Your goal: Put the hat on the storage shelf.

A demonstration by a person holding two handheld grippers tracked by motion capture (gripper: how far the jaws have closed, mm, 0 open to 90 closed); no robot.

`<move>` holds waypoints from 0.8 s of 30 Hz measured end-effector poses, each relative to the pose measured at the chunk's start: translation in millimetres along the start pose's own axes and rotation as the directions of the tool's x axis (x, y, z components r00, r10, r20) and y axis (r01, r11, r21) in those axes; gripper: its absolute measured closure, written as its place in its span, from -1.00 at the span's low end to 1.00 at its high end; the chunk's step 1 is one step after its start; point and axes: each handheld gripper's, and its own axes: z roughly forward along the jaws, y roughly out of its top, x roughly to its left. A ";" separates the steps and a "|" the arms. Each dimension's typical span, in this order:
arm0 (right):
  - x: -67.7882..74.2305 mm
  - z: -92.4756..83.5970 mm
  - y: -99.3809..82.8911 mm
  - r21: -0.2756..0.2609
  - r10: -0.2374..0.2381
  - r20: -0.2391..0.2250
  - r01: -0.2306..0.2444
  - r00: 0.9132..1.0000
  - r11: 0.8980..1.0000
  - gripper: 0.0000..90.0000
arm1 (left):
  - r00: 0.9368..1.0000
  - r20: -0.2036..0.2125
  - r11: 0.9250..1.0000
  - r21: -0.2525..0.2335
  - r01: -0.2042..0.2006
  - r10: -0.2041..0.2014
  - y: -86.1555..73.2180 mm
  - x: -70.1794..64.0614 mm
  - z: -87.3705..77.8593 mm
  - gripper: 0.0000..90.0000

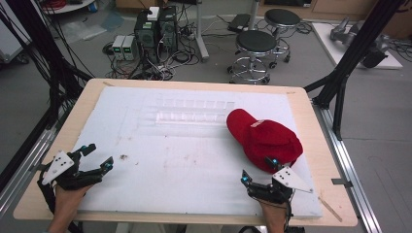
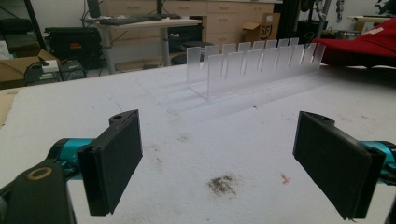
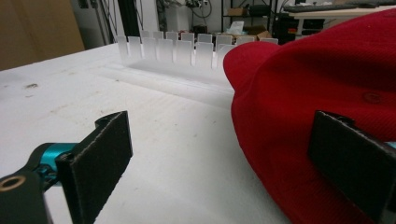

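A red cap (image 1: 265, 138) lies on the right half of the white foam board (image 1: 184, 160), brim toward the clear slotted rack (image 1: 194, 110). My right gripper (image 1: 260, 170) stands open at the cap's near edge; in the right gripper view its right jaw sits in front of the cap (image 3: 327, 93) and its left jaw over bare board, nothing pinched. My left gripper (image 1: 97, 158) is open at the board's left front, empty. In the left gripper view the rack (image 2: 257, 63) stands ahead and the cap (image 2: 369, 44) lies at the far right.
The board rests on a wooden table (image 1: 318, 145). A small dark smudge (image 1: 123, 157) marks the board near my left gripper. Black frame posts (image 1: 350, 63) flank the table; stools (image 1: 255, 46) and computer boxes (image 1: 155, 31) stand on the floor beyond it.
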 end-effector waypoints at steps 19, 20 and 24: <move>-0.2 1.0 0.6 0.008 0.001 -0.009 -0.001 1.000 1.000 -0.88 | 1.000 -0.005 1.000 0.003 0.012 -0.012 0.1 0.9 0.2 -0.65; 0.2 1.4 1.0 0.014 -0.004 -0.004 0.004 1.000 1.000 -0.88 | 1.000 -0.006 1.000 0.001 0.012 -0.012 0.1 1.0 0.2 -0.65; 0.4 2.6 1.4 0.022 -0.012 0.000 0.012 1.000 1.000 -0.88 | 1.000 -0.004 1.000 0.001 0.015 -0.015 0.1 0.9 0.3 -0.65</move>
